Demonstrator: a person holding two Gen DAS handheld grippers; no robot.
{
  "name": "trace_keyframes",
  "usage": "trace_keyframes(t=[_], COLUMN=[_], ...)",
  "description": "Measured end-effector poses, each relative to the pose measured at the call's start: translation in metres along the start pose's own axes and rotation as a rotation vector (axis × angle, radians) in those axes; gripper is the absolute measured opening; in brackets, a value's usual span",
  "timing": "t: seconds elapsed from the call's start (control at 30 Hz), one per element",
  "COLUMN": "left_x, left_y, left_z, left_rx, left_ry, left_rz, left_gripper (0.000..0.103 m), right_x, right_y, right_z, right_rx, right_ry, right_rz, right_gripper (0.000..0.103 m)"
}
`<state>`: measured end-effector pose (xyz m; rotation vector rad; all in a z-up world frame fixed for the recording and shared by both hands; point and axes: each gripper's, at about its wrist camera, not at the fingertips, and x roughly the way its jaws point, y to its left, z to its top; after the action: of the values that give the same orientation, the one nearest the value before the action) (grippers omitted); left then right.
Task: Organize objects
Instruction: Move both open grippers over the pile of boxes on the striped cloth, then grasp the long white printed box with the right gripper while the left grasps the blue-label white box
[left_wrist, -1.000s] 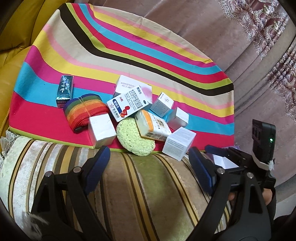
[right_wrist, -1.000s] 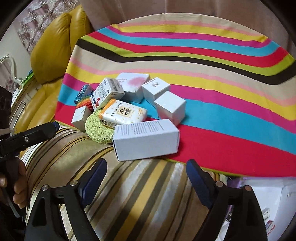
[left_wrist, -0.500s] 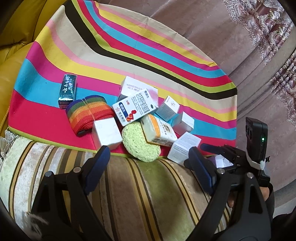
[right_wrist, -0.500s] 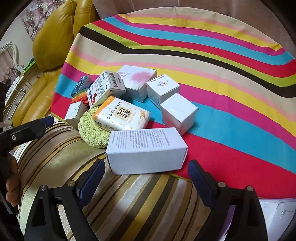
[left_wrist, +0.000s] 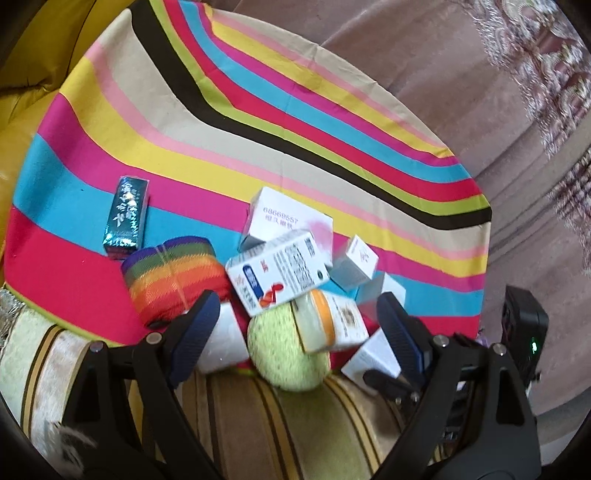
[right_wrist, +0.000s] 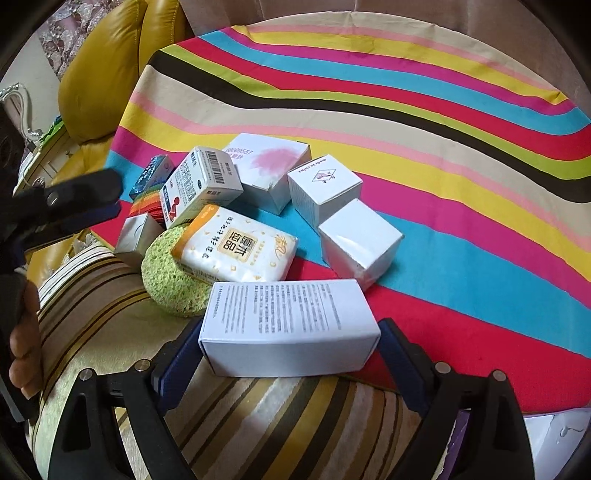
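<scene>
A pile of small boxes sits at the near edge of a striped cloth (right_wrist: 424, 122). My right gripper (right_wrist: 291, 356) is open. A long white box (right_wrist: 288, 328) lies crosswise between its fingers, with a pad close to each end. My left gripper (left_wrist: 297, 330) is open over a round green sponge (left_wrist: 288, 350) and a tissue pack (left_wrist: 328, 321). Its left finger (left_wrist: 195, 332) covers part of a small white box (left_wrist: 227, 341). Behind these lie a blue-and-red medicine box (left_wrist: 277, 277), a rainbow roll (left_wrist: 173, 273) and a teal box (left_wrist: 127, 218).
More white boxes stand behind the pile: a pink-printed one (right_wrist: 266, 166) and two cubes (right_wrist: 325, 188), (right_wrist: 360, 240). A striped sofa cushion (right_wrist: 258, 424) lies below the cloth's edge. A yellow leather seat (right_wrist: 99, 74) is on the left. A hand (right_wrist: 24, 350) holds the left gripper.
Both grippers have come closer to the pile. The long white box now lies between the right fingers. The left fingers have reached over the sponge and the small white box.
</scene>
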<state>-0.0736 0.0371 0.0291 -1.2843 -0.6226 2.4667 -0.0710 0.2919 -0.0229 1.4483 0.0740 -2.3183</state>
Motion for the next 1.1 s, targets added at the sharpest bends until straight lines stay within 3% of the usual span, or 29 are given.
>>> trace_keyframes(t=[0.27,0.63,0.73,0.83,0.97,1.1], left_x=[0.024,0.045,0.049,0.054,0.055,0.045], left_y=[0.004,0.010,0.005,0.001,0.002,0.000], left_z=[0.012,0.018,0.019,0.018,0.015,0.015], left_rx=[-0.067,-0.214,-0.182,-0.148,-0.133,-0.098], left_ry=[0.029,0.100,0.101,0.106,0.096,0.037], left_rz=[0.049,0.039,0.064,0.104,0.101,0.110], left_gripper=[0.089,0.089,0.088,0.073,0.072,0.072], right_x=[-0.001,-0.010,-0.016,-0.022,-0.025,-0.032], right_y=[0.001,0.007,0.010,0.008,0.008,0.009], right_z=[-0.003,-0.007,-0.009,-0.012,-0.014,-0.017], right_rx=[-0.006,-0.005,-0.008,0.005,0.035,0.057], right_ry=[-0.016,-0.069,-0.095,-0.122,-0.141,-0.158], right_rz=[-0.044,-0.117,-0.134,-0.142,-0.147,-0.159], right_gripper=[0.087,0.087,0.087,0.087,0.086,0.086])
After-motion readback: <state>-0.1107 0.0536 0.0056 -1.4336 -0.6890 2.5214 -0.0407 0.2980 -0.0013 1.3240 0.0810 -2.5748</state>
